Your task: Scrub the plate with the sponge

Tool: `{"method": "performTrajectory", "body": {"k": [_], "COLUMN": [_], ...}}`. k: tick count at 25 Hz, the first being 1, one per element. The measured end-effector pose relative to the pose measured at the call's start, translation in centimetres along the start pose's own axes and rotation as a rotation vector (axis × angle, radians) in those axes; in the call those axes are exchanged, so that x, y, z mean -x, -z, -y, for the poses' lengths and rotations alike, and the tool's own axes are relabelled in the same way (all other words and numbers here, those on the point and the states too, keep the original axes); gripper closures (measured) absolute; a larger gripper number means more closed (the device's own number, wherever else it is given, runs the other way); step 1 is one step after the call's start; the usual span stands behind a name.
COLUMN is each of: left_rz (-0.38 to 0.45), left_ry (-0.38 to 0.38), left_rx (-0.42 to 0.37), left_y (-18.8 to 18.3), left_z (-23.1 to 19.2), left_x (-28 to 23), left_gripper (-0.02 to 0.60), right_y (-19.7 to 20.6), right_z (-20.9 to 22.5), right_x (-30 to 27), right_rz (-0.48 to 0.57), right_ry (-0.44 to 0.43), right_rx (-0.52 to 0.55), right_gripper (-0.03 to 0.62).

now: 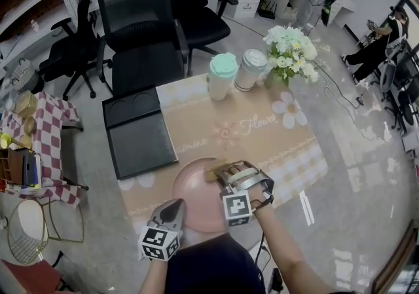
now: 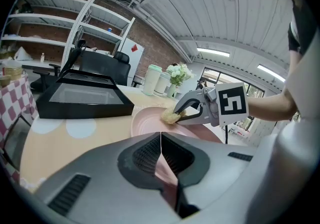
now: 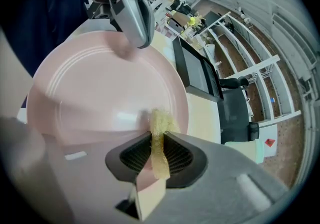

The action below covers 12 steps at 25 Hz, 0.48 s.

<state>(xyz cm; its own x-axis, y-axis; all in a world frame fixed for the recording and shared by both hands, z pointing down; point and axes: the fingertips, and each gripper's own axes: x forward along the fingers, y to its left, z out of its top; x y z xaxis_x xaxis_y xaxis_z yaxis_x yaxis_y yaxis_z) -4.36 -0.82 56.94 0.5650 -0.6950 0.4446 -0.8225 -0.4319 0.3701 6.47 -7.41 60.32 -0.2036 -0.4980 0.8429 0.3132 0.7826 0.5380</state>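
A pink plate (image 1: 196, 188) lies near the front edge of the table, on a beige mat (image 1: 262, 132). My left gripper (image 1: 175, 206) is shut on the plate's near rim; in the left gripper view the plate (image 2: 150, 118) runs in between the closed jaws of that gripper (image 2: 161, 135). My right gripper (image 1: 221, 171) is shut on a yellow sponge (image 1: 213, 173), and the sponge rests on the plate's far right part. In the right gripper view the sponge (image 3: 159, 140) is pinched flat between the jaws of my right gripper (image 3: 157, 135), its tip touching the plate (image 3: 100, 93). The left gripper (image 3: 132, 11) clamps the opposite rim.
A black tray (image 1: 137, 130) lies left of the plate. Two lidded cups (image 1: 222, 75) (image 1: 251, 69) and a flower bunch (image 1: 290, 50) stand at the table's far edge. Black office chairs (image 1: 141, 31) stand behind the table, and a checked side table (image 1: 39, 135) is on the left.
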Motion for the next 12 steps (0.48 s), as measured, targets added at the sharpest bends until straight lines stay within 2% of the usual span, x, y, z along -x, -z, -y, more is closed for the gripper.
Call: {"method": "performTrajectory", "body": {"k": [8, 12], "left_rz": [0.004, 0.009], "left_ry": [-0.003, -0.010], "left_rx": [-0.008, -0.009], "left_y": [0.01, 0.06], "left_z": [-0.09, -0.19], "left_x": [0.07, 0.07], "left_gripper": [0.569, 0.569], "right_y": [0.13, 0.17], "right_z": [0.02, 0.03], "right_x": [-0.41, -0.67], "right_rz": [0.010, -0.024], "right_ry": [-0.021, -0.030], "right_rx": [-0.083, -0.133], "right_gripper": [0.525, 0.525]}}
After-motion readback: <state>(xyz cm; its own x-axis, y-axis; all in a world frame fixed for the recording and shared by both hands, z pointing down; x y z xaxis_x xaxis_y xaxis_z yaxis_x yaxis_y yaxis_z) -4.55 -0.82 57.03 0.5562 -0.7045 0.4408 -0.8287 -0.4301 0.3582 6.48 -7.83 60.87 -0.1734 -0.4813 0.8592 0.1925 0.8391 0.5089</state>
